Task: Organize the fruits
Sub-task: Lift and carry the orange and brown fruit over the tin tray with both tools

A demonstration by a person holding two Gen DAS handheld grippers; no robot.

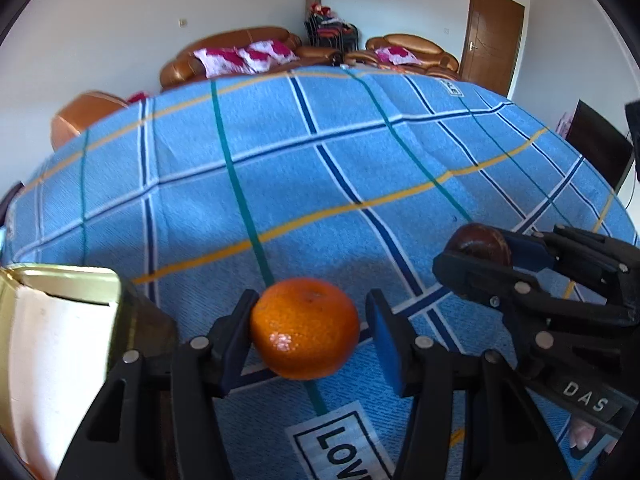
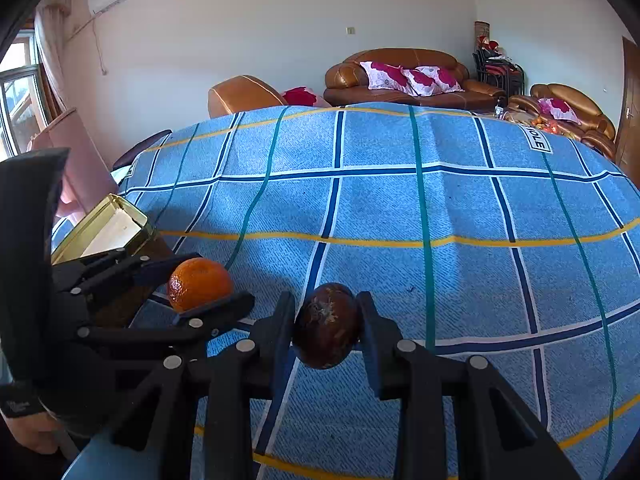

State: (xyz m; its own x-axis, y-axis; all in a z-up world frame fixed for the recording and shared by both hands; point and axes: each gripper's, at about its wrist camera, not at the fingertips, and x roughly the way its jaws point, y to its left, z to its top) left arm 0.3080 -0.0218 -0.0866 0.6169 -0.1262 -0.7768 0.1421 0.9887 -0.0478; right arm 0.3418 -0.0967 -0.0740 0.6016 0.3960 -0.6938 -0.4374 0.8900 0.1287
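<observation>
An orange (image 1: 305, 328) sits between the fingers of my left gripper (image 1: 310, 334); the left pad touches it, the right pad stands a little off it, so the jaws are open around it. It also shows in the right wrist view (image 2: 199, 283). My right gripper (image 2: 326, 326) is shut on a dark brown-purple fruit (image 2: 327, 326) and holds it just above the blue checked cloth (image 2: 440, 200). In the left wrist view the right gripper (image 1: 476, 256) and the dark fruit (image 1: 480, 246) are at the right.
A gold tin box (image 1: 60, 344) with a white lining stands open at the left, close to my left gripper; it also shows in the right wrist view (image 2: 106, 230). Brown sofas (image 2: 408, 76) stand beyond the table's far edge.
</observation>
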